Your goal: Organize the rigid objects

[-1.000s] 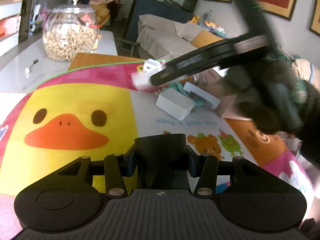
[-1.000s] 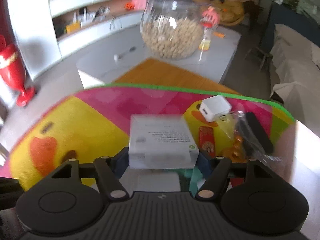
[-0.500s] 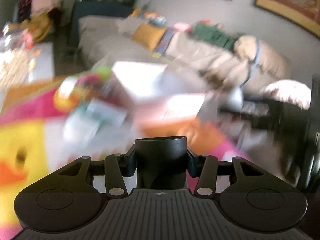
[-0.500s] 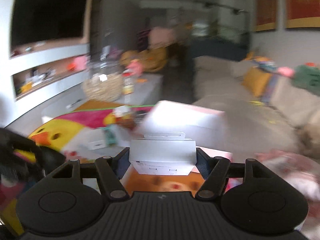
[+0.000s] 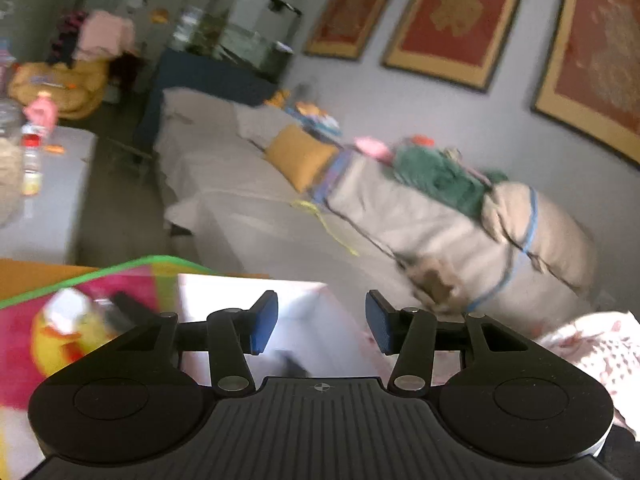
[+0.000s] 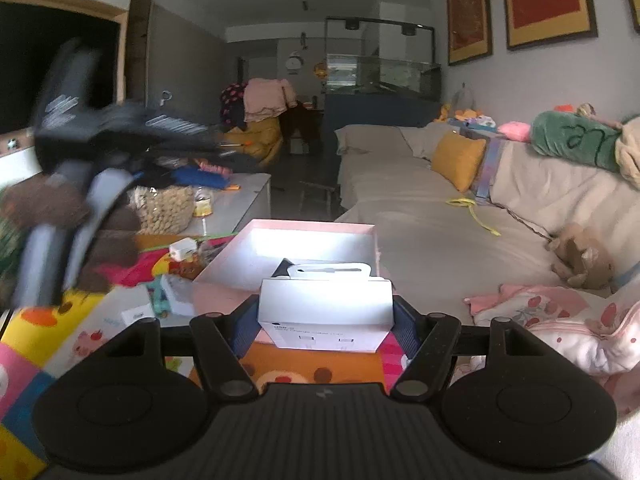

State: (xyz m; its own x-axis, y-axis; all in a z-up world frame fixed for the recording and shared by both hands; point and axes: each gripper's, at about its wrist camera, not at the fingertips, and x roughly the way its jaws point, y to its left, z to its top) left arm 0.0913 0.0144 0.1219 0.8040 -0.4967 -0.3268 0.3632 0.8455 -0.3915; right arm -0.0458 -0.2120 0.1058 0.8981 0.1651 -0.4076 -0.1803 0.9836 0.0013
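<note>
The right hand-held gripper (image 6: 325, 320) clamps a small white cardboard box (image 6: 325, 307) with a hang tab between its blue pads, its grey label print too small to read, right at the near edge of an open pink tray-like box (image 6: 296, 256) on the cartoon play mat (image 6: 48, 336). The left hand-held gripper (image 5: 320, 322) has its jaws apart on nothing, hovering over the same pink box (image 5: 248, 292). A second ago the left one was closed above the duck picture, and the right one carried its box over the mat's middle.

A lived-in home lounge — sofa (image 6: 420, 184), framed pictures (image 6: 548, 0), fish tank (image 6: 380, 70).
</note>
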